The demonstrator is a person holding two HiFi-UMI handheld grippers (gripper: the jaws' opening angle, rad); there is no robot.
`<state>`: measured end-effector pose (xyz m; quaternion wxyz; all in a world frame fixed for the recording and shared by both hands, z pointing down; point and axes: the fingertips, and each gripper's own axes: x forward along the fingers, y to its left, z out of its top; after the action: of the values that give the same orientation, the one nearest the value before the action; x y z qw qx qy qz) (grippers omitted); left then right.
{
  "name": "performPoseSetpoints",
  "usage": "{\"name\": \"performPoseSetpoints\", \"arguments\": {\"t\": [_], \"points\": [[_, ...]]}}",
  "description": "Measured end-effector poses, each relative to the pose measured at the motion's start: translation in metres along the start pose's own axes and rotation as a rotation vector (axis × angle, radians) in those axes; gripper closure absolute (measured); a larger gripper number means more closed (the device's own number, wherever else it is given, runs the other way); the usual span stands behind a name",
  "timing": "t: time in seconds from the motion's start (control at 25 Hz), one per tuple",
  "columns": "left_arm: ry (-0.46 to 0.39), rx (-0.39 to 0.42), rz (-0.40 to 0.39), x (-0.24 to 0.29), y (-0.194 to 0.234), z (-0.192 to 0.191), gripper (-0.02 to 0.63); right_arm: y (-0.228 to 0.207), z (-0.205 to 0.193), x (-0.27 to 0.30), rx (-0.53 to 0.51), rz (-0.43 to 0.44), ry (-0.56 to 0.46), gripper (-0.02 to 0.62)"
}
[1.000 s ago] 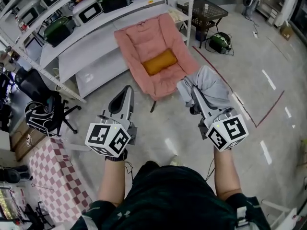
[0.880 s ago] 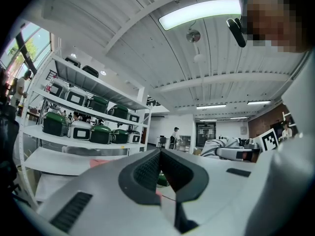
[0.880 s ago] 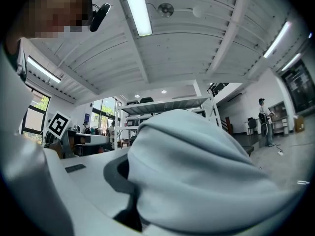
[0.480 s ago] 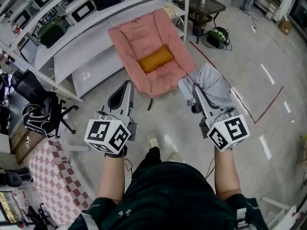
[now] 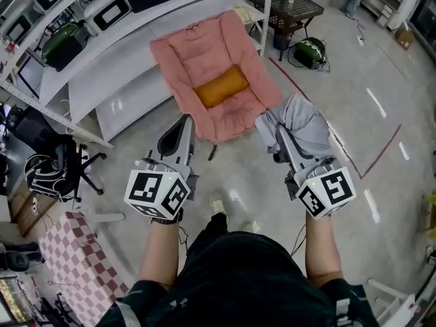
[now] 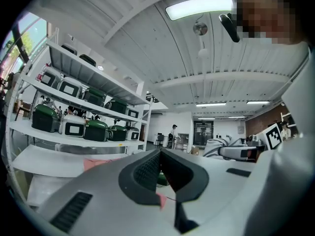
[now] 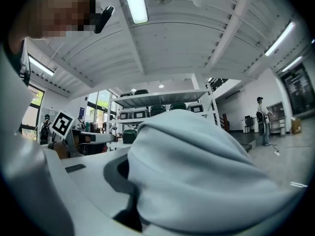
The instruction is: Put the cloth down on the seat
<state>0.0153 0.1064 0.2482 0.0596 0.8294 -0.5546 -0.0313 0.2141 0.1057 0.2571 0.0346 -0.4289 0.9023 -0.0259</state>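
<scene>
The seat is a pink padded folding chair (image 5: 197, 56) with an orange cushion (image 5: 219, 87) on it, standing on the floor ahead of me. A grey cloth (image 5: 302, 120) hangs bunched in the air to the right of the seat's front edge, with my right gripper (image 5: 279, 135) shut on it. In the right gripper view the cloth (image 7: 197, 171) fills the space over the jaws and hides their tips. My left gripper (image 5: 182, 127) is held in front of the seat's left corner, its jaws shut (image 6: 160, 152) and empty.
White shelves (image 5: 102, 39) with green and white cases run behind and left of the seat. A black wire table (image 5: 294, 9) and a green device (image 5: 312, 52) stand at the back right. A black office chair (image 5: 51, 172) and a checkered mat (image 5: 75, 251) are at the left.
The view has shifted as the person steps: the seat sits slightly further left and a shoe now shows on the floor. Both grippers keep their pose, with the cloth still held.
</scene>
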Motion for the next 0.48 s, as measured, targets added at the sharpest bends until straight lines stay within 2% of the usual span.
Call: {"name": "performPoseSetpoints", "arguments": {"t": [0.24,0.48], "points": [[0.021,-0.015,-0.002,0.048,0.066,-0.01,0.6,-0.01,-0.02,0.077,-0.001,-0.013,0.064,0.505],[0.048,-0.041,-0.037,0.091,0.124,-0.022,0.6,-0.012,-0.042,0.149,-0.001,-0.03,0.119,0.505]]}}
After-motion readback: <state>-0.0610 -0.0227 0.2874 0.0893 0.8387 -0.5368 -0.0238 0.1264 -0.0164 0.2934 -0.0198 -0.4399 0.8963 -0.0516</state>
